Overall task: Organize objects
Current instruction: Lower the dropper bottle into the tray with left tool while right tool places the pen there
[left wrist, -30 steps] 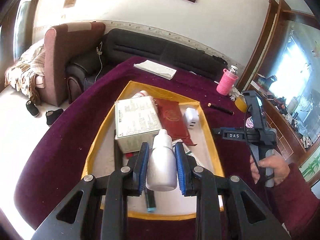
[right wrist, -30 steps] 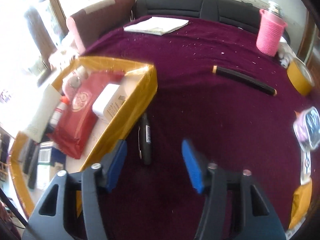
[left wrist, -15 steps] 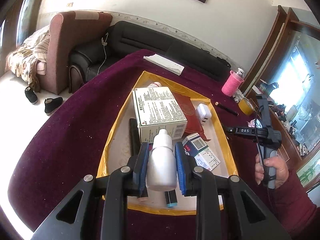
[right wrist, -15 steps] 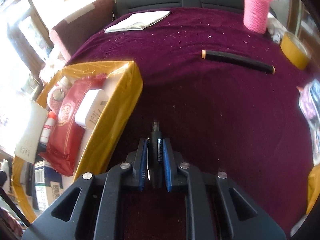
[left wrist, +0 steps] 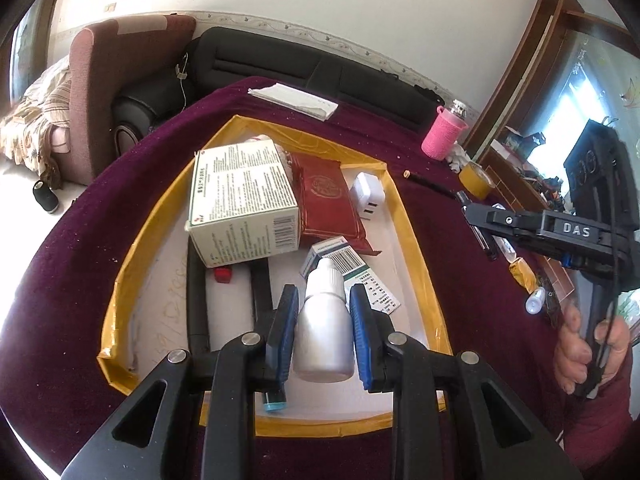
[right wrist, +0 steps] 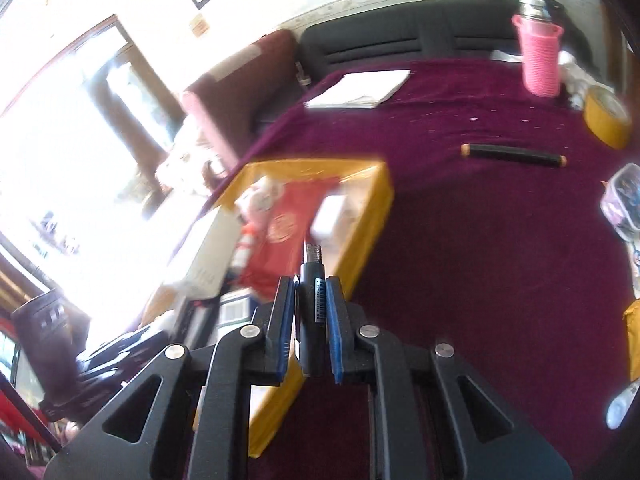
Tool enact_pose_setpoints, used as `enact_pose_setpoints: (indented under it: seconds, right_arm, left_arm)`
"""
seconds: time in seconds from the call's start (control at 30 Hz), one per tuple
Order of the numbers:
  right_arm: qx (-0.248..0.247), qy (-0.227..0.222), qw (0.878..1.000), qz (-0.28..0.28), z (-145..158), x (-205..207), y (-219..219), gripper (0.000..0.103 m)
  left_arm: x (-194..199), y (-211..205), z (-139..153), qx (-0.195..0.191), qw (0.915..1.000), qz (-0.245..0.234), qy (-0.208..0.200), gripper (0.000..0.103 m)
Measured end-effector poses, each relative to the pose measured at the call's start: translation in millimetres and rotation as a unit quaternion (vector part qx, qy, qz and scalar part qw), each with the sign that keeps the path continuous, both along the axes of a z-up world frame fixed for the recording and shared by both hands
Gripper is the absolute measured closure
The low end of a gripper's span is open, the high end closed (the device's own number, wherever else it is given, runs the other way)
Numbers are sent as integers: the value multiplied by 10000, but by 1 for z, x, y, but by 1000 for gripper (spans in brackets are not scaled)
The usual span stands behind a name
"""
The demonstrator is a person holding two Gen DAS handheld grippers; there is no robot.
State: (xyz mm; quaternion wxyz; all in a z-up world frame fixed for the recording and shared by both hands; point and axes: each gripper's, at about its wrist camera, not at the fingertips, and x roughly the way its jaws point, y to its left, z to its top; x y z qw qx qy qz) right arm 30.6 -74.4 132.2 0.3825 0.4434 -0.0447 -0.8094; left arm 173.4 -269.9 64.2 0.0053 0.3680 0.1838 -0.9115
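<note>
Left gripper [left wrist: 324,334] clamps white dropper bottle [left wrist: 325,330] between blue pads, above yellow-rimmed tray [left wrist: 412,240]. Tray holds big white box [left wrist: 244,208], red pouch [left wrist: 328,200], white charger [left wrist: 368,198], small barcode box [left wrist: 352,276]. Right gripper [right wrist: 311,322] pinches black pen-like tool [right wrist: 313,312] over tray's corner edge. Black stick [right wrist: 514,155], pink cup [right wrist: 540,60] on maroon cloth [right wrist: 480,260].

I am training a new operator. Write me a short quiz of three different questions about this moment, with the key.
1. True or false: the left gripper is empty.
2. What does the right gripper clamp?
A. pink cup
B. black pen-like tool
C. tape roll
3. Fill in: the white charger lies inside the yellow-edged ____.

Key: 1 false, it holds a white bottle; 2 B; 3 tray.
</note>
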Motion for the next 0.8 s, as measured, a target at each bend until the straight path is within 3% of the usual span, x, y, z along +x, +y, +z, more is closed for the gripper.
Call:
enact_pose_setpoints:
  seconds: [0.27, 0.8]
  right_arm:
    - [361, -173, 9978, 536, -25, 24, -60, 90]
    - [1056, -27, 9938, 346, -43, 26, -83, 89]
  left_arm:
    - [-10, 12, -26, -268, 9984, 60, -502, 81]
    - [1, 10, -25, -332, 9988, 61, -351, 80]
